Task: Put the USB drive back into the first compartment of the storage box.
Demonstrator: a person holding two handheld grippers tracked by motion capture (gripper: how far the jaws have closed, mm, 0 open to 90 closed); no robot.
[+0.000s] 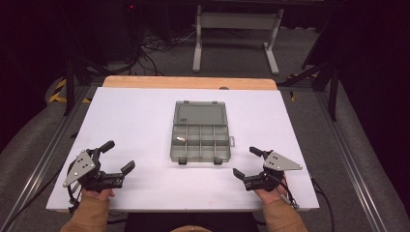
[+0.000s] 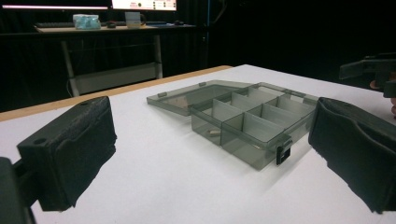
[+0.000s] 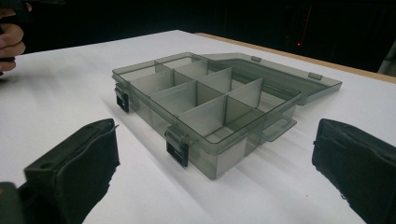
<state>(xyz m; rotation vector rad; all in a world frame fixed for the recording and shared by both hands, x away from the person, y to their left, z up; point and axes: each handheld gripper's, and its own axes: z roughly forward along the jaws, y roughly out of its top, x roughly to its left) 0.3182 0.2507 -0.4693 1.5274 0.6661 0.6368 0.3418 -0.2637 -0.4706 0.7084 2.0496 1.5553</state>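
Both tools sit low at the near edge of the white desk [image 1: 145, 111], each in a hand: the left tool [image 1: 118, 162] with jaws spread wide and empty, the right tool [image 1: 246, 162] likewise wide and holding nothing. Between them, farther back at the desk's middle, lies a smoky clear organizer box [image 1: 200, 142], its lid [image 1: 200, 113] folded flat behind it and its divided compartments open. One left-side compartment holds a small pale object [image 1: 182, 139], possibly a bit of metal hardware, too small to identify.
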